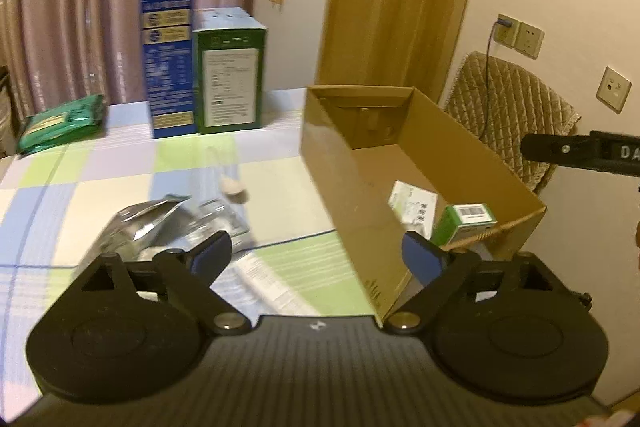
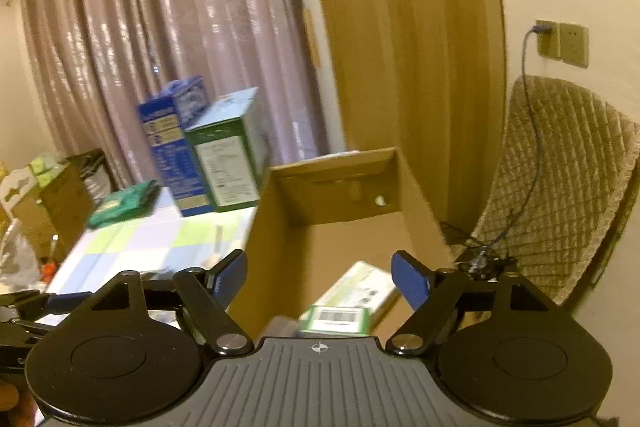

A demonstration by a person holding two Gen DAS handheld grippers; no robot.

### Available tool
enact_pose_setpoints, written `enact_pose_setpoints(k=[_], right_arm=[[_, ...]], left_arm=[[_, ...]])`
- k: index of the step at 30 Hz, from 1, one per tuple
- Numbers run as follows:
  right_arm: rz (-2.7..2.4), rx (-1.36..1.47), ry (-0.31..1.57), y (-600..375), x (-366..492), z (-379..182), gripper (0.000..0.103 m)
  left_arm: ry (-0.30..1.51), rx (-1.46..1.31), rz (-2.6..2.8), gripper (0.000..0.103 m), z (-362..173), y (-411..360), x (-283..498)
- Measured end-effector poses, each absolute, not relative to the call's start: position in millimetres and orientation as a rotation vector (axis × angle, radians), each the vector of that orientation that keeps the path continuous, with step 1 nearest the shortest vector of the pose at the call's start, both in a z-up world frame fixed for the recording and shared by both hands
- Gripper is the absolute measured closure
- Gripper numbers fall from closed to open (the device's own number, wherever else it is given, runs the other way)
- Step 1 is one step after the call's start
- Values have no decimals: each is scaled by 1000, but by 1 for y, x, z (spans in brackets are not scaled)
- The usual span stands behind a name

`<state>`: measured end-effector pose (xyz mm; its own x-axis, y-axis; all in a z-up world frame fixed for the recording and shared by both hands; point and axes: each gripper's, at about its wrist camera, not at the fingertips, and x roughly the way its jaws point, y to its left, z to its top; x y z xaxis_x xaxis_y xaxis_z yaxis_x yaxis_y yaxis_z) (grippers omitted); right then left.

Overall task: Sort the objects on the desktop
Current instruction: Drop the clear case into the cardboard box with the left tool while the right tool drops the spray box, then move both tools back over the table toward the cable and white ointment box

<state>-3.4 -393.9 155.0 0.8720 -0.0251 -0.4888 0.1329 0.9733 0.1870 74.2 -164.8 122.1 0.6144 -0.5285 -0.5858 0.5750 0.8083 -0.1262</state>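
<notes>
Left gripper (image 1: 318, 259): standing wide apart, gripping nothing; the near corner of the cardboard box (image 1: 340, 163) is showing between its fingers.
Right gripper (image 2: 320, 277): likewise spread, carrying nothing, hovering over the open box.
Box contents: a small green carton (image 1: 466, 223) with a barcode on top is lying against the near wall, a white-and-green packet (image 1: 414, 205) just beside it.
Items waiting on the table (image 1: 120, 171): a crinkled silver foil pouch (image 1: 152, 223) is sitting near the left gripper's left finger; a small beige piece (image 1: 234, 189) is lying beyond it, too blurred to identify; a printed sheet (image 1: 272, 283) is lying between pouch and box.
Back row: a blue carton (image 1: 168, 63) and a green carton (image 1: 230, 71) are standing upright, touching; a green pack (image 1: 60, 123) is lying flat at far left.
Risk, box: a finger swinging past is likely catching the near wall and shoving or tipping the light box.
Risk, pouch: the slick, crumpled foil is likely slipping or tearing under a shallow pinch.
Risk, sheet: flat paper is offering no edge; a finger may be dragging it off the table.
Risk, grippers: both are working close together and may be colliding.
</notes>
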Motion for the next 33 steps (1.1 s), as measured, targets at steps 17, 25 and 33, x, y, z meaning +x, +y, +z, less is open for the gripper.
enact_pose_setpoints(k=[17, 25, 33], right_arm=[[120, 188, 566, -276, -24, 122, 12], [143, 140, 599, -254, -22, 84, 11], [176, 29, 602, -234, -8, 51, 12]], left_arm=[[637, 100, -422, 6, 94, -20, 24], [661, 148, -437, 5, 60, -13, 29], [741, 101, -473, 5, 30, -19, 47]])
